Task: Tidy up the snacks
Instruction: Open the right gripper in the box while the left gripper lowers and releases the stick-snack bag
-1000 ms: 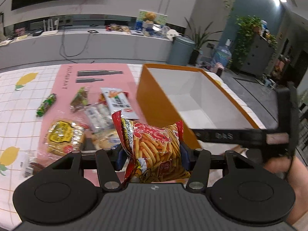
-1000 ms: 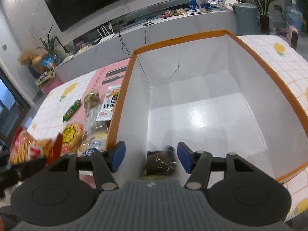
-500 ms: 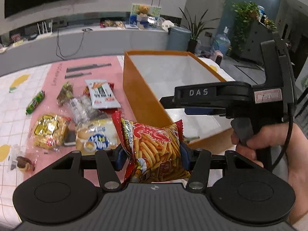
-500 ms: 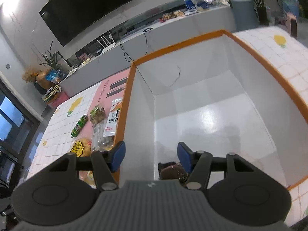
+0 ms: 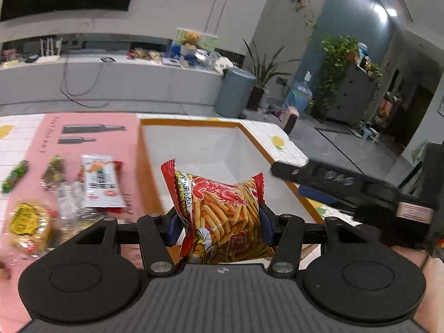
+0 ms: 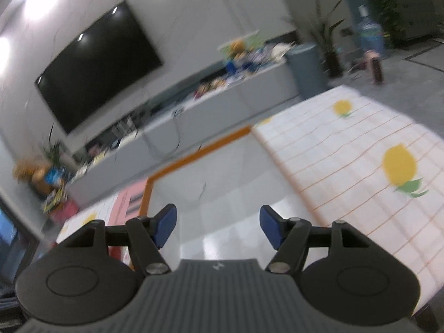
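Note:
My left gripper (image 5: 217, 222) is shut on a red bag of shrimp sticks (image 5: 219, 208) and holds it over the near end of the orange box (image 5: 191, 123), whose inside is white. My right gripper (image 6: 217, 226) is open and empty, raised above the box (image 6: 199, 152) and tilted. It shows in the left wrist view (image 5: 347, 187) as a black tool at the right, beside the box's right wall. Several loose snacks (image 5: 101, 180) lie on the pink mat (image 5: 83, 119) left of the box.
A yellow packet (image 5: 26, 222), a green bar (image 5: 14, 174) and a dark small packet (image 5: 54, 166) lie on the mat. The tablecloth (image 6: 360, 152) with lemon prints spreads right of the box. A grey counter (image 5: 111, 80) and bin (image 5: 236, 91) stand behind.
My left gripper has carried the shrimp sticks rightward over the box. My right gripper has lifted out of the box and swung right, leaving the dark snack it dropped out of sight.

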Tool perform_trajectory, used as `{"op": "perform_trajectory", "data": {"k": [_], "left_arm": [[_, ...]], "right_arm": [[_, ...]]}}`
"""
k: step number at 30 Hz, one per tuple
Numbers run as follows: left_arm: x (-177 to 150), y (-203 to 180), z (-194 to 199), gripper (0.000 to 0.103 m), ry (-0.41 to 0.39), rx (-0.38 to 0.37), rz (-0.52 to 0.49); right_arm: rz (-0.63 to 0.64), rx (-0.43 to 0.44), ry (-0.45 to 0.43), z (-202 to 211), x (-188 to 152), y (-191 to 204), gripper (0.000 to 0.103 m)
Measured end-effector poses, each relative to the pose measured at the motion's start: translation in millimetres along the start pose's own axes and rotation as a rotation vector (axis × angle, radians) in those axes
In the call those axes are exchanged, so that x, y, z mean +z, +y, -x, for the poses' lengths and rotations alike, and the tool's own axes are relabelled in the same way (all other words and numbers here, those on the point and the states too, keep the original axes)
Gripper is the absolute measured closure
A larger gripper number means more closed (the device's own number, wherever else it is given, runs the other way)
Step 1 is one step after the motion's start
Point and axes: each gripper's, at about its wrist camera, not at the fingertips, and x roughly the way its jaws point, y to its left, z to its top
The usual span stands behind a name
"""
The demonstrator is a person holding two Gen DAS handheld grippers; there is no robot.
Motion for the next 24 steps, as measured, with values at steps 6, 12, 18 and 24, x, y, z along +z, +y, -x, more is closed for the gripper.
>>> {"op": "perform_trajectory", "data": {"k": [6, 12, 18, 24], "left_arm": [[-2, -14, -59, 0.041, 0.120, -0.027, 0.000], [-6, -24, -89, 0.041, 0.140, 0.083, -0.023], [-11, -26, -96, 0.028, 0.189, 0.091, -0.001], [-16, -39, -79, 0.012, 0.195, 0.117, -0.101]], "right_arm": [[-0.046, -0.009, -0.078, 15, 7, -13, 0.030], [-0.039, -0.022, -0.083, 16, 10, -15, 0.029], [-0.065, -0.031, -0.083, 19, 9, -18, 0.029], [-0.052, -0.028, -0.088, 18, 11, -16, 0.029]]}}
